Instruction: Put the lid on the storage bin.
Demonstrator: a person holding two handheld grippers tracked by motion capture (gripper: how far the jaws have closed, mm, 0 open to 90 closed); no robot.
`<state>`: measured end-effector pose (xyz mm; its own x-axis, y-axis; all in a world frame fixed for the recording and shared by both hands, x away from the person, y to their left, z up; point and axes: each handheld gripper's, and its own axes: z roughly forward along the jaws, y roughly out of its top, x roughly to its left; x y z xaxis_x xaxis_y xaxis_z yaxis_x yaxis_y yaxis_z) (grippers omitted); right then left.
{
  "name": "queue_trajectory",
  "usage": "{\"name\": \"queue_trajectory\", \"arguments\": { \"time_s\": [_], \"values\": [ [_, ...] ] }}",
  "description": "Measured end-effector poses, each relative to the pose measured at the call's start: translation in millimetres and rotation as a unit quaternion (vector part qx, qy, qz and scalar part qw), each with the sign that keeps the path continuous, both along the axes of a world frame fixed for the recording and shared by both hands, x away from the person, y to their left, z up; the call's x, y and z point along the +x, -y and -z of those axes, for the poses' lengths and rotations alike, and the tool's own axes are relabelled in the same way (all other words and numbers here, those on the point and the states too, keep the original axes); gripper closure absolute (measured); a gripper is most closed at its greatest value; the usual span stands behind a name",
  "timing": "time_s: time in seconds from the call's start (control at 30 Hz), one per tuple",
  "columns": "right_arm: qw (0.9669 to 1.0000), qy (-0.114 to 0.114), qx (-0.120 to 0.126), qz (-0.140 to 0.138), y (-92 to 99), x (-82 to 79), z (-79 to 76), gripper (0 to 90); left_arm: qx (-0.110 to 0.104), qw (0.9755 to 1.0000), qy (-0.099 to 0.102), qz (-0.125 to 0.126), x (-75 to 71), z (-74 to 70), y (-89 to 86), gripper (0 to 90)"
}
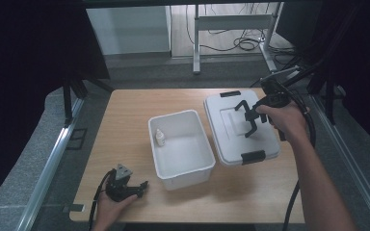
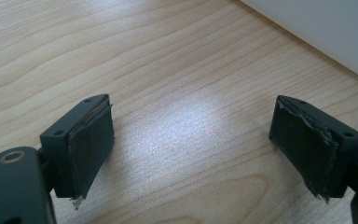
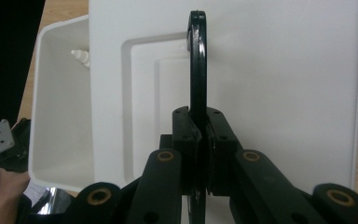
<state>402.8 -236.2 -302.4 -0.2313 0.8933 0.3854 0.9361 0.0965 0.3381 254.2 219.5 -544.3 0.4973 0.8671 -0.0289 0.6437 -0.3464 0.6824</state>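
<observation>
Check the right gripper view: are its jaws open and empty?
No, the right gripper is clamped on the thin black handle of the white plastic lid.

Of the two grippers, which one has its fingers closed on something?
The right gripper: its fingers pinch the lid's black handle. The left gripper, resting on the table, has its fingers apart around nothing.

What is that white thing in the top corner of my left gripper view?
Observer: That is the side wall of an open white bin standing on the table.
Operator: Where is my other hand-held gripper?
Observer: The right hand-held gripper is shut on the black handle of the white lid, which is to the right of the bin.
</observation>
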Motion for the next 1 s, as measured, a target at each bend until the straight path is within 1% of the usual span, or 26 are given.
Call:
{"name": "queue_trajectory", "arguments": {
  "time_s": [0.07,0.13,0.17,0.23,0.37,0.43,0.57,0.67,0.8,1.0],
  "values": [
    [1.0,0.003,0.003,-0.001,-3.9,-0.4,-3.3,84.8,0.0,1.0,0.0,0.0,0.0,0.0,0.0,13.7],
    [1.0,0.0,0.001,0.001,-8.2,-0.2,-5.5,84.8,-0.001,1.0,-0.001,-0.001,-0.2,0.1,0.2,13.7],
    [1.0,0.0,-0.004,0.0,-10.8,0.0,-6.1,84.7,-0.001,1.0,-0.001,-0.001,-0.2,0.1,0.3,13.7],
    [1.0,-0.002,-0.005,-0.004,-17.2,0.6,-7.3,84.7,-0.001,1.0,-0.001,-0.001,-0.2,0.1,0.2,13.7],
    [0.9999,-0.005,0.002,-0.015,-30.5,2.5,-7.8,84.8,-0.002,1.0,0.0,-0.001,-0.3,0.2,0.3,13.7],
    [0.9997,-0.009,0.002,-0.02,-38.9,3.6,-6.4,84.8,-0.002,1.0,0.0,-0.001,-0.3,0.3,0.4,13.7],
    [0.9993,-0.011,0.002,-0.037,-57.2,5.8,-3.6,84.8,-0.002,1.0,0.0,-0.001,-0.3,0.2,0.3,13.6],
    [0.999,-0.015,0.006,-0.041,-70.2,7.7,-0.3,84.8,-0.002,1.0,0.0,-0.001,-0.3,0.2,0.3,13.6],
    [0.9988,-0.015,0.009,-0.046,-81.1,8.7,5.4,84.8,-0.002,1.0,0.0,-0.001,-0.3,0.2,0.4,13.6],
    [0.998,-0.024,0.013,-0.057,-93.8,9.9,13.1,84.8,-0.002,1.0,0.0,-0.001,-0.3,0.3,0.3,13.7]
  ]
}}
